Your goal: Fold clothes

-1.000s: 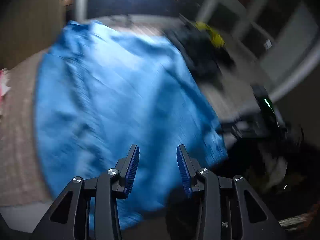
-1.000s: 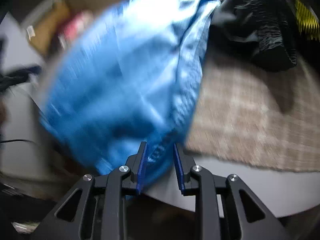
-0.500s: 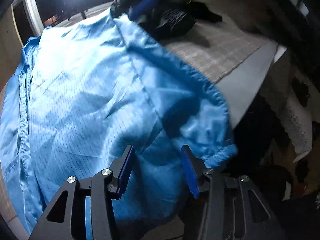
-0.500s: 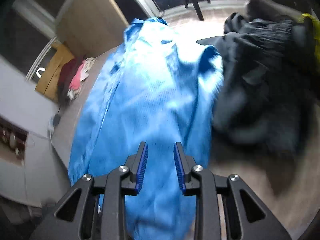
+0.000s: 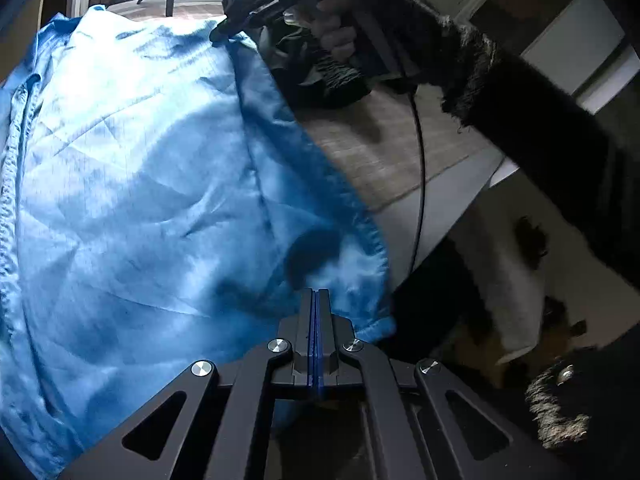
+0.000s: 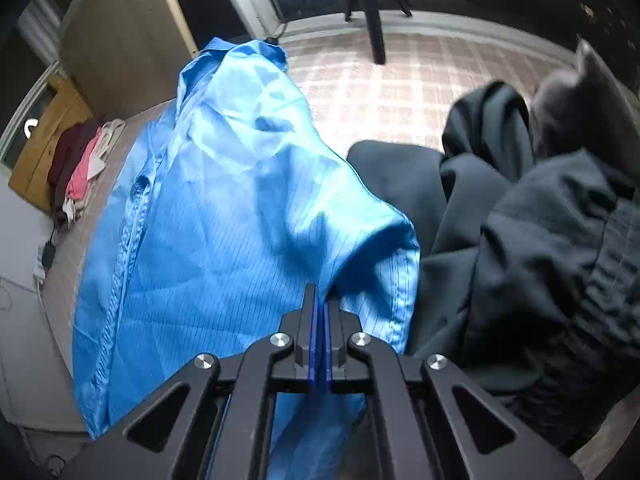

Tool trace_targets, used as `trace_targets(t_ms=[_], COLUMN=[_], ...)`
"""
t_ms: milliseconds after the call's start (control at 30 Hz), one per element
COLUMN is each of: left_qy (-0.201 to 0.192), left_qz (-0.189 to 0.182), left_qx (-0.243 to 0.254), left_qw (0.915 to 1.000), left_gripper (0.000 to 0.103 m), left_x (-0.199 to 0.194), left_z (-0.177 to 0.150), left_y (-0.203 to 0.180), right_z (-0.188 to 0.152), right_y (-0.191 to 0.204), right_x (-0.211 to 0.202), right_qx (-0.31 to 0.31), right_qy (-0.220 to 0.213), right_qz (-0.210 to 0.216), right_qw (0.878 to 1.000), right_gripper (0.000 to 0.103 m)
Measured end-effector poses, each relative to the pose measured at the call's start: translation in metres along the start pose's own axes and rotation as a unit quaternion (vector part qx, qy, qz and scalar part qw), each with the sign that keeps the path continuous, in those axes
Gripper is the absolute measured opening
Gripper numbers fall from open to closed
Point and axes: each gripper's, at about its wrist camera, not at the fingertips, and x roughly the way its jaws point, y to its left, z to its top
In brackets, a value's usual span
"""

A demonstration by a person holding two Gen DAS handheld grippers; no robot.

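Both grippers, left [image 5: 317, 294] and right [image 6: 320, 292], clench the blue shirt [image 5: 160, 184], spread unfolded; folding barely begun.

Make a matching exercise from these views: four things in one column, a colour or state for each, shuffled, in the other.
1. blue garment
2. heap of dark clothes
3. left gripper
4. pink and maroon clothes

A. black, piled beside the blue fabric
B. jaws shut on a hem
C. stacked far off on a wooden unit
D. spread out, pinched at two edges

Pairs: 1-D, 2-A, 3-B, 4-C
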Motion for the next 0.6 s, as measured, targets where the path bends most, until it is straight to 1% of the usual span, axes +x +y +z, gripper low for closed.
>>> trace_targets(t_ms=[67, 100, 133, 200, 233, 300, 333, 367, 400, 433, 467, 533, 600], left_qy=[0.002, 0.003, 0.005, 0.006, 0.007, 0.019, 0.022, 0.025, 0.023, 0.02, 0.023, 0.016, 0.005], left_qz=[0.029, 0.044, 0.052, 0.077, 0.089, 0.114, 0.126, 0.137, 0.135, 0.132, 0.114, 0.091, 0.075], left_qx=[0.0, 0.0, -0.008, 0.002, 0.008, 0.013, 0.014, 0.014, 0.006, -0.003, -0.018, -0.047, -0.052], left_qw=[0.9996, 0.999, 0.9986, 0.997, 0.996, 0.9933, 0.9917, 0.9901, 0.9906, 0.991, 0.9931, 0.9946, 0.9958], left_gripper=[0.001, 0.012, 0.027, 0.042, 0.042, 0.042, 0.04, 0.034, 0.023, 0.006, 0.002, 0.001, 0.001], left_x=[0.004, 0.006, 0.011, 0.021, 0.027, 0.037, 0.042, 0.047, 0.047, 0.046, 0.045, 0.039, 0.027], left_z=[0.003, 0.005, 0.005, 0.007, 0.007, 0.005, 0.004, 0.003, 0.002, 0.001, 0.001, 0.0, 0.002], left_y=[-0.004, -0.006, -0.006, -0.013, -0.016, -0.019, -0.019, -0.019, -0.016, -0.013, -0.008, 0.0, -0.003], right_z=[0.002, 0.002, 0.002, 0.002, -0.002, 0.0, 0.001, 0.0, 0.002, 0.003, 0.003, 0.003, 0.005], right_y=[0.001, -0.002, -0.002, -0.003, -0.005, -0.007, -0.008, -0.01, -0.01, -0.01, -0.01, -0.01, -0.009], right_x=[0.002, 0.001, 0.002, 0.001, -0.005, -0.011, -0.014, -0.017, -0.016, -0.015, -0.015, -0.015, -0.013], right_qx=[-0.007, -0.009, -0.012, -0.012, -0.008, -0.004, -0.004, -0.009, -0.011, -0.012, -0.014, -0.019, -0.024], right_qy=[0.0, 0.002, 0.005, 0.006, 0.003, -0.005, -0.009, -0.011, -0.012, -0.011, -0.01, -0.011, -0.012], right_qz=[-0.003, -0.007, -0.009, -0.009, -0.003, 0.001, 0.002, -0.004, -0.007, -0.007, -0.008, -0.01, -0.011], right_qw=[1.0, 1.0, 1.0, 1.0, 1.0, 1.0, 1.0, 1.0, 1.0, 1.0, 1.0, 1.0, 1.0], right_gripper=[0.002, 0.002, 0.002, 0.002, 0.002, 0.002, 0.002, 0.002, 0.002, 0.002, 0.002, 0.002, 0.002])
